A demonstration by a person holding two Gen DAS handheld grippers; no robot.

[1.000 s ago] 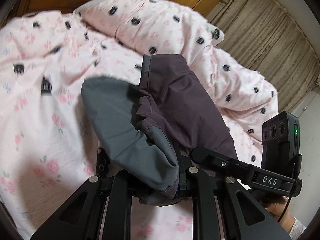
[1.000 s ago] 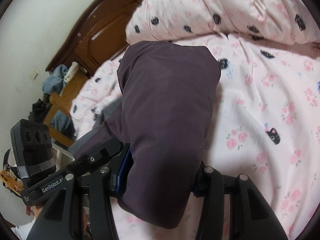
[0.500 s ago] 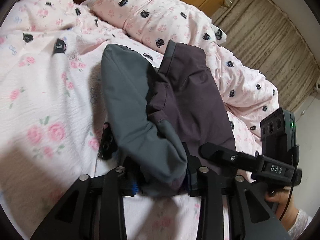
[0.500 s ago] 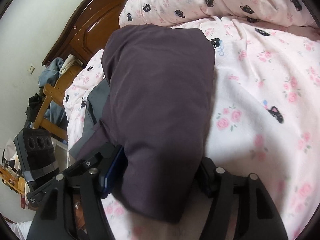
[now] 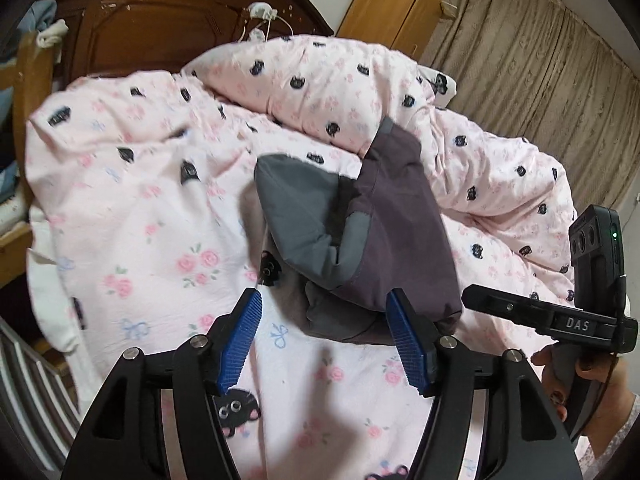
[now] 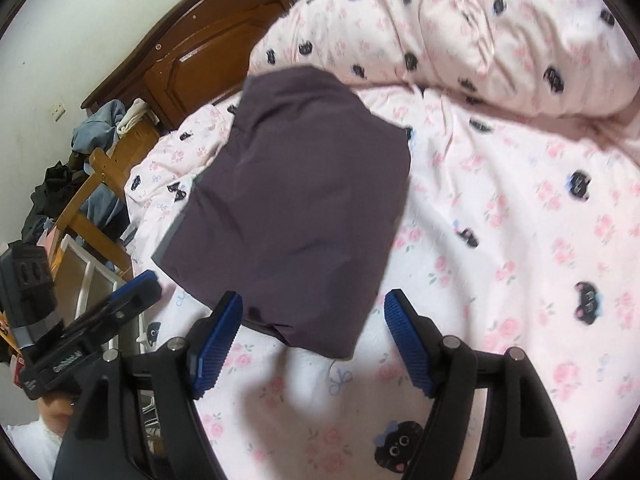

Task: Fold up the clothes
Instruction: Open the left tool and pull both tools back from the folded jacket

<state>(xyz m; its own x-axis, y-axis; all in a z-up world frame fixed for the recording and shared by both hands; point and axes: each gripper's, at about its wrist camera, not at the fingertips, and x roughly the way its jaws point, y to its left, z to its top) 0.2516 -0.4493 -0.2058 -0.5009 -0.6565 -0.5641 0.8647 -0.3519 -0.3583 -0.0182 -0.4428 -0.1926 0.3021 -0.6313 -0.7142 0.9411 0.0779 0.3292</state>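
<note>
A folded dark purple and grey garment lies on the pink flowered bed sheet. In the right wrist view the garment shows as a flat purple rectangle. My left gripper is open and empty, its blue pads just short of the garment's near edge. My right gripper is open and empty, with the garment's near edge lying between its fingertips. The right gripper also shows at the right of the left wrist view, held by a hand.
A bunched pink duvet lies behind the garment. A dark wooden headboard stands at the back. A wooden chair draped with clothes stands by the bed's left side. Beige curtains hang at the right.
Both grippers have opened and let go of the garment, then drawn back. The garment now lies flat on the bed.
</note>
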